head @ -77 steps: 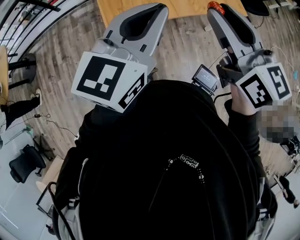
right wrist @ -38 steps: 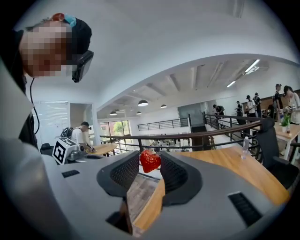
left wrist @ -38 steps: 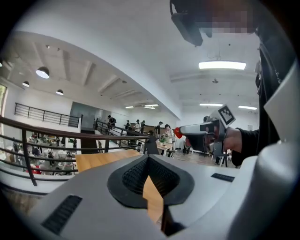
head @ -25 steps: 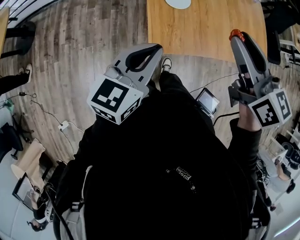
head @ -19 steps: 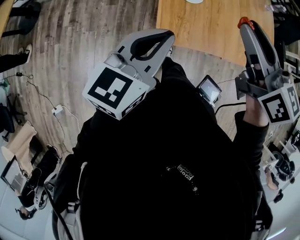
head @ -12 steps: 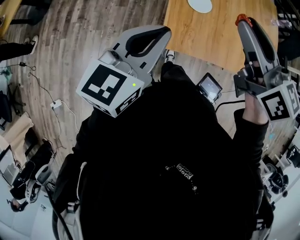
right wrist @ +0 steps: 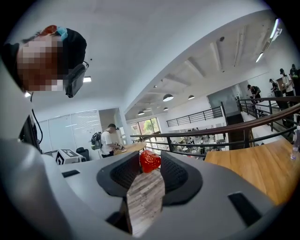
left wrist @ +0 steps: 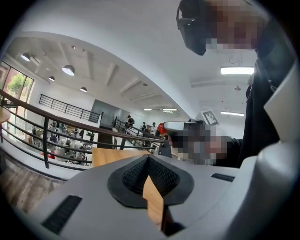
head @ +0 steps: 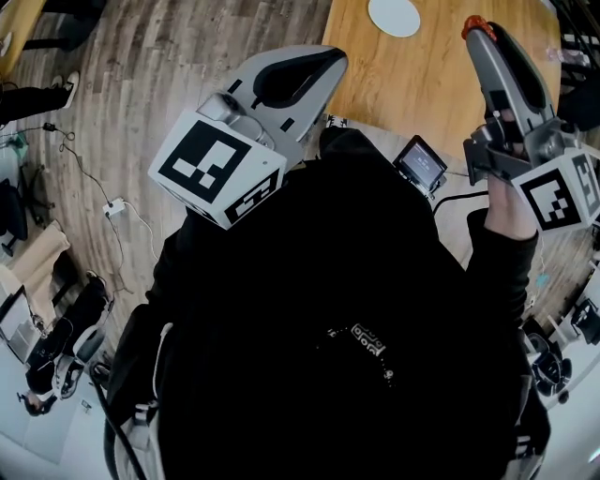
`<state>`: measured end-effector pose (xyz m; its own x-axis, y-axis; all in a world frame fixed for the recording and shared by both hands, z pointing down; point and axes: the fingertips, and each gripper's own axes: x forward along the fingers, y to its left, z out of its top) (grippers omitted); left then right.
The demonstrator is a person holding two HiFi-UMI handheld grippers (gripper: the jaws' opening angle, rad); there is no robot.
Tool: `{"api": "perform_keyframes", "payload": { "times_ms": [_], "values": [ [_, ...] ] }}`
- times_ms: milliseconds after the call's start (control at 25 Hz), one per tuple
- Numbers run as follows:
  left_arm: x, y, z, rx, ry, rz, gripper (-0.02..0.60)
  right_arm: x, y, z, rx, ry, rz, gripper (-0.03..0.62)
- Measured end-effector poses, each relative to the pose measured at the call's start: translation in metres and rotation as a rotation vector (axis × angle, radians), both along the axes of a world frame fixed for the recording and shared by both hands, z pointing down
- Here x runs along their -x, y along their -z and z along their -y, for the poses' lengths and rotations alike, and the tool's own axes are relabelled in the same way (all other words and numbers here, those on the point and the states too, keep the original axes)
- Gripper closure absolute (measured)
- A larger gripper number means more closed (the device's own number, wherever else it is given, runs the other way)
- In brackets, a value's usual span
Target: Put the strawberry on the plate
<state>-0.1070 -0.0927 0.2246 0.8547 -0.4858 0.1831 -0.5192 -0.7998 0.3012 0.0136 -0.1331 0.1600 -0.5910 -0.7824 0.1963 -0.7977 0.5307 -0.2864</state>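
Between the dark ribbed pads (right wrist: 179, 174) of the grey right gripper (right wrist: 150, 165), right at their tips, sits one small glossy red strawberry (right wrist: 150, 161). Its skin is dimpled and catches the light, and the jaws stand partly apart, pressing it from both sides. The head view shows the same fruit as an orange-red knob (head: 473, 25) at the nose of that gripper (head: 480, 34), held up in the air to the right of the one round white plate (head: 395, 16) and not on it. The grey left gripper (left wrist: 149, 158) has its jaws closed tip to tip with nothing between them; from above it (head: 330, 58) points toward the near left corner of the light wooden table (head: 412, 80) that carries the plate. Each of the two grippers bears one white cube with black square markers, left (head: 217, 171) and right (head: 555, 192). A small black device with a lit screen (head: 420, 161) lies between them, its display too small to read, as is the white print (head: 366, 338) on the person's black top. Grey wood-plank floor (head: 159, 66) spreads to the left.
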Motion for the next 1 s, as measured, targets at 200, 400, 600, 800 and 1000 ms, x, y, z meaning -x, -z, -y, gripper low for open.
{"api": "perform_keyframes", "payload": {
  "times_ms": [200,400,600,800,1000],
  "values": [
    [-0.022,-0.010,0.021,0.045,-0.005,0.000,0.580,-0.030,-0.014,0.012,0.028,-0.029,0.014,0.444],
    [-0.062,-0.008,0.041,0.059,-0.042,-0.001,0.580,-0.066,-0.016,0.031,0.042,-0.046,0.021,0.442],
    [-0.102,-0.019,0.054,0.113,-0.078,0.011,0.580,-0.100,-0.025,0.047,0.064,-0.066,0.036,0.443],
    [-0.137,-0.025,0.066,0.121,-0.094,0.062,0.580,-0.137,-0.047,0.057,0.106,-0.090,0.089,0.443],
    [-0.162,-0.058,0.079,0.193,-0.079,0.165,0.580,-0.162,-0.067,0.073,0.120,-0.092,0.127,0.443]
  ]
}}
